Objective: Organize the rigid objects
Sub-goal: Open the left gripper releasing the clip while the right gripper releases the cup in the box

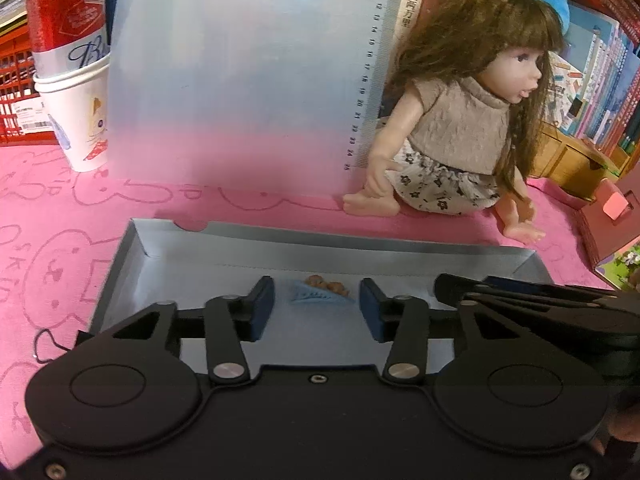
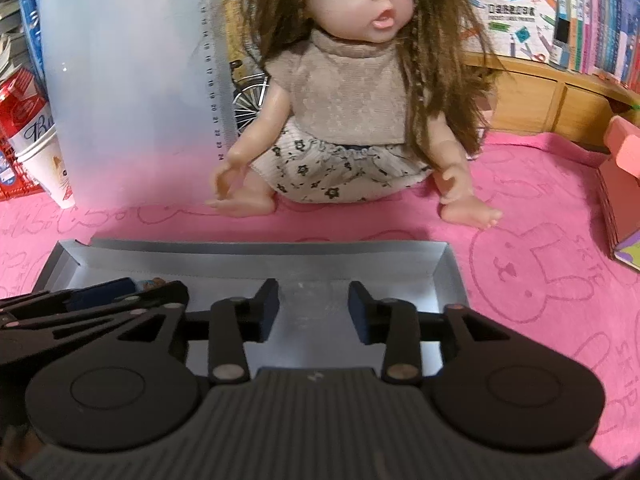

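Observation:
A shallow grey cardboard tray (image 1: 320, 237) lies on the pink cloth in front of both grippers. On its floor rests a small blue toy piece with brown bits (image 1: 318, 294). My left gripper (image 1: 316, 294) hovers low over it, open, with the piece lying loose between the fingers and a gap on each side. My right gripper (image 2: 313, 300) is open over the right half of the tray (image 2: 260, 249), with only bare tray floor between its fingers. In the left wrist view the right gripper (image 1: 472, 286) shows at the right, close beside the left one.
A long-haired doll (image 2: 352, 92) sits just behind the tray. A translucent plastic board with a ruler edge (image 1: 248, 80) stands at the back. A red can in stacked paper cups (image 1: 74, 64) is far left. A pink cardboard house (image 1: 608, 220), a wooden drawer box (image 2: 552, 100) and books lie at the right.

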### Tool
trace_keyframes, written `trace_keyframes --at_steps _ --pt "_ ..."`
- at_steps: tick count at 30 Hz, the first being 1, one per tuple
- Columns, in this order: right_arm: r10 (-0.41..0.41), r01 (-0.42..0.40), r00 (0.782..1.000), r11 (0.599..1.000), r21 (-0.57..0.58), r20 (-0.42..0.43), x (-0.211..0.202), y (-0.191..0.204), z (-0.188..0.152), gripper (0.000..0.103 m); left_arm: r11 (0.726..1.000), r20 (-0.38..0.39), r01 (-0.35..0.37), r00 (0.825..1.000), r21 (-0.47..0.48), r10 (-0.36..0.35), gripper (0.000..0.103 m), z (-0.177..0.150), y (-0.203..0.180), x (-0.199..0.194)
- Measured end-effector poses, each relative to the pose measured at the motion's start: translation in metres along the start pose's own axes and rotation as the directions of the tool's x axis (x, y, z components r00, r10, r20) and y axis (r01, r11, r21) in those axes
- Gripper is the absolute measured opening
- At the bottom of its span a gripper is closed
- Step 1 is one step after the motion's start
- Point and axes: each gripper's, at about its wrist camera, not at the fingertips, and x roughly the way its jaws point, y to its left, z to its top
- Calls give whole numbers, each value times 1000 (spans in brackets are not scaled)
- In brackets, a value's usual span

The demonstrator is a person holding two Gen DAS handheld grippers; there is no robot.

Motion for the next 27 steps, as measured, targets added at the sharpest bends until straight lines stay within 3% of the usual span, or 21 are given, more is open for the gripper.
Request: trace_keyframes --at_steps 6,21,27 --pt "2 -2 1000 1000 31 3 -3 -8 -1 64 1000 -3 -4 1000 -17 4 68 0 5 -2" --pt "-6 5 1000 1000 26 21 -29 -10 -5 66 1000 0 14 1000 -2 -14 71 -5 1 -25" --pt "4 -5 999 1000 12 35 -46 -9 -11 69 1000 15 -14 1000 26 13 76 -10 0 -43"
